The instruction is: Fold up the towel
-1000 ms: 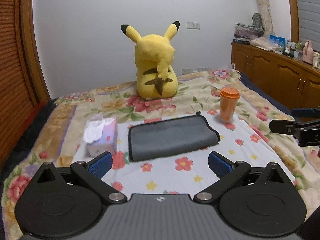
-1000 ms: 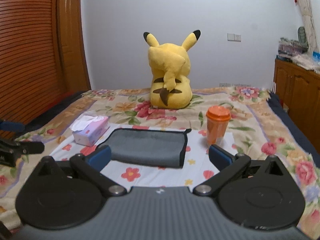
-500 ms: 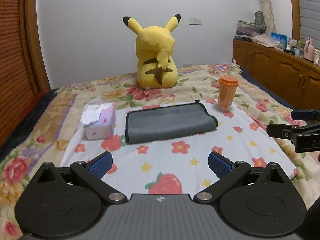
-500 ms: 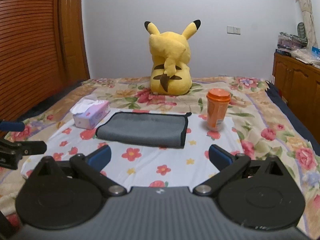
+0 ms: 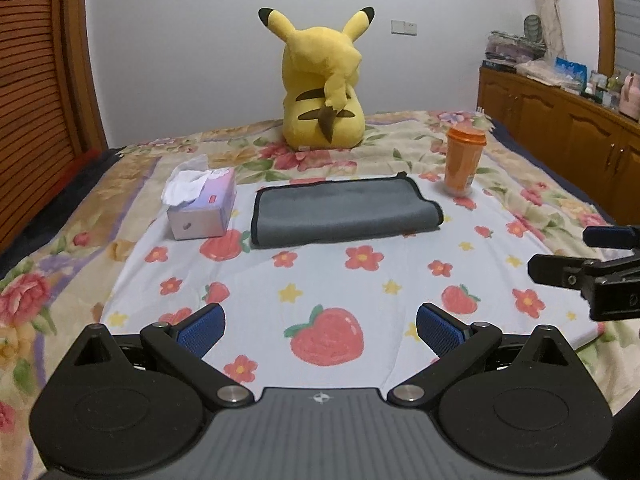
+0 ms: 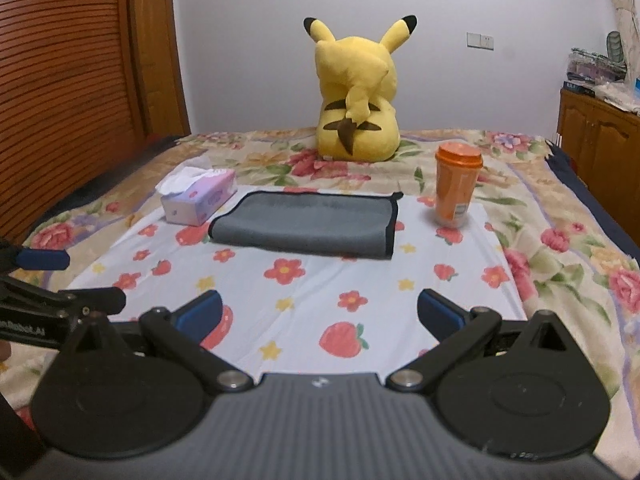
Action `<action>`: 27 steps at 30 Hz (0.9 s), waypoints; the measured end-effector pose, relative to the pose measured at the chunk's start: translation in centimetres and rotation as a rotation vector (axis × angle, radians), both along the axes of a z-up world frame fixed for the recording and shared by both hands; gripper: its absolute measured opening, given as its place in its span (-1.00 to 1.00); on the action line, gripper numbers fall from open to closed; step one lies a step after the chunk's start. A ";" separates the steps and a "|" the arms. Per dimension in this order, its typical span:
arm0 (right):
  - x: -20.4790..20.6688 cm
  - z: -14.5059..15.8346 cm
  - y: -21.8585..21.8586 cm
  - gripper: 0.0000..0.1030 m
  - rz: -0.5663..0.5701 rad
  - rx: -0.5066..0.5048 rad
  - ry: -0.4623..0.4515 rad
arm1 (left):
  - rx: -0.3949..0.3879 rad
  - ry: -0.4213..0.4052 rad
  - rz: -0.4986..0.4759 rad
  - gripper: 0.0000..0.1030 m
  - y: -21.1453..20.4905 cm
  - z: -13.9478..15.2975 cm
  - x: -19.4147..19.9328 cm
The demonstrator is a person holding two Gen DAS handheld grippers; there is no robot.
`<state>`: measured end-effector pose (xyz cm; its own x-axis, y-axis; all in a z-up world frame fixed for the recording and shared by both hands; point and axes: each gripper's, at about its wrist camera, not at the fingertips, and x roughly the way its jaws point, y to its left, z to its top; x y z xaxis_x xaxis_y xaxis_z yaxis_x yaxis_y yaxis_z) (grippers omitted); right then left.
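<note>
A grey towel with black trim (image 5: pixel 344 210) lies folded flat on the flowered white sheet (image 5: pixel 320 280) on the bed; it also shows in the right wrist view (image 6: pixel 308 224). My left gripper (image 5: pixel 320 330) is open and empty, well short of the towel. My right gripper (image 6: pixel 319 316) is open and empty, also back from the towel. Each gripper shows at the edge of the other's view, the right one (image 5: pixel 584 258) and the left one (image 6: pixel 56 280).
A tissue box (image 5: pixel 200 208) stands left of the towel and an orange cup (image 5: pixel 464 162) to its right. A yellow plush toy (image 5: pixel 324 92) sits behind. Wooden cabinets (image 5: pixel 568 136) line the right wall; a slatted wooden panel (image 6: pixel 60 80) is at left.
Both grippers have drawn back from the towel, which now looks smaller and farther off. More of the sheet shows in front. Both stay open.
</note>
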<state>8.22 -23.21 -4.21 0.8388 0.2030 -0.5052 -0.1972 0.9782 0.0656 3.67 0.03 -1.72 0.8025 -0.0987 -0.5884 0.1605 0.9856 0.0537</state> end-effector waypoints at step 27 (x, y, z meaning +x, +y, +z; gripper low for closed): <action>-0.2 -1.5 0.0 1.00 -0.040 -0.028 -0.021 | -0.024 -0.063 0.058 1.00 0.9 -1.2 -0.9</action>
